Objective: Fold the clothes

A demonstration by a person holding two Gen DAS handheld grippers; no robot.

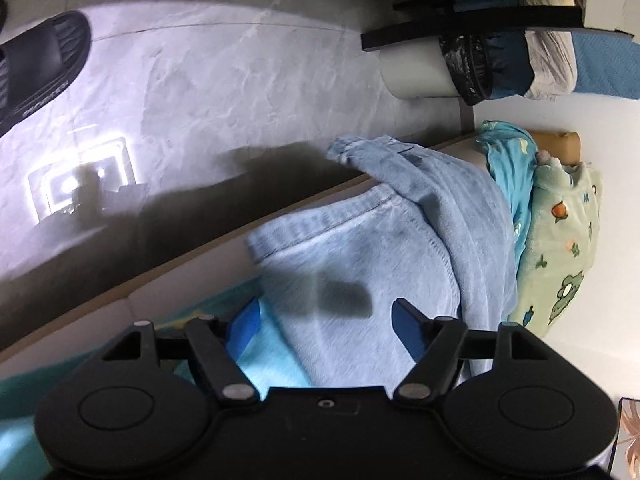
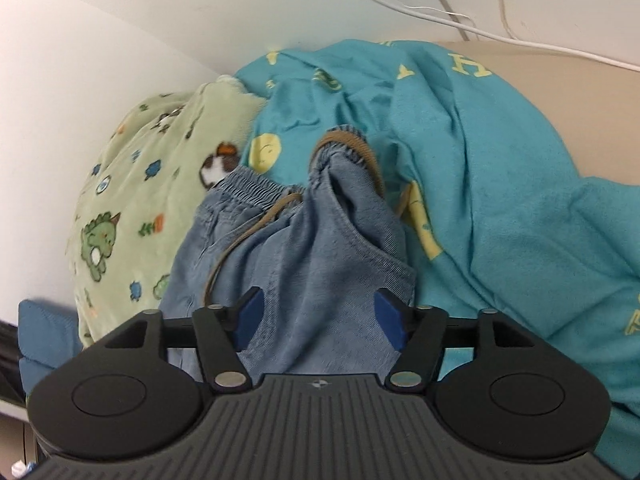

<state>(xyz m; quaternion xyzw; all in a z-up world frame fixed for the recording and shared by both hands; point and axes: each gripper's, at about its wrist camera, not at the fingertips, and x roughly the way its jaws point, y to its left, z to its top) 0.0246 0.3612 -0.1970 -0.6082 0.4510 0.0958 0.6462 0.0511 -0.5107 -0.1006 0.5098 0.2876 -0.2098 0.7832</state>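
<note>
The grey marbled floor (image 1: 224,92) filled the upper left of the left wrist view, glare pooled on it and a long shadow lying along the counter (image 1: 120,284) edge that ran diagonally through the middle. On the counter, the teal printed garment (image 2: 500,184) took up the whole right half of the right wrist view, crumpled against the white wall (image 2: 80,80). Beside it at left centre lay the pale green fleece with dinosaurs (image 2: 132,184), bunched into the corner. The light blue denim trousers (image 2: 316,280) lay heaped on top of both, at the centre of the frame, the elastic waistband and a brown drawstring (image 2: 240,240) turned upward. In the left wrist view the same denim (image 1: 380,256) draped over the counter edge, one leg trailing toward the floor.

The right gripper (image 2: 318,320) hung low centre, jaws spread wide, denim between the blue pads but not pinched. The left gripper (image 1: 324,322) was likewise spread over the cloth. A white bin with a black liner (image 1: 436,68) sat upper right under a black chair frame (image 1: 472,20); a black slipper (image 1: 44,64) lay at the upper left. White cables (image 2: 460,20) ran along the wall at the top.
</note>
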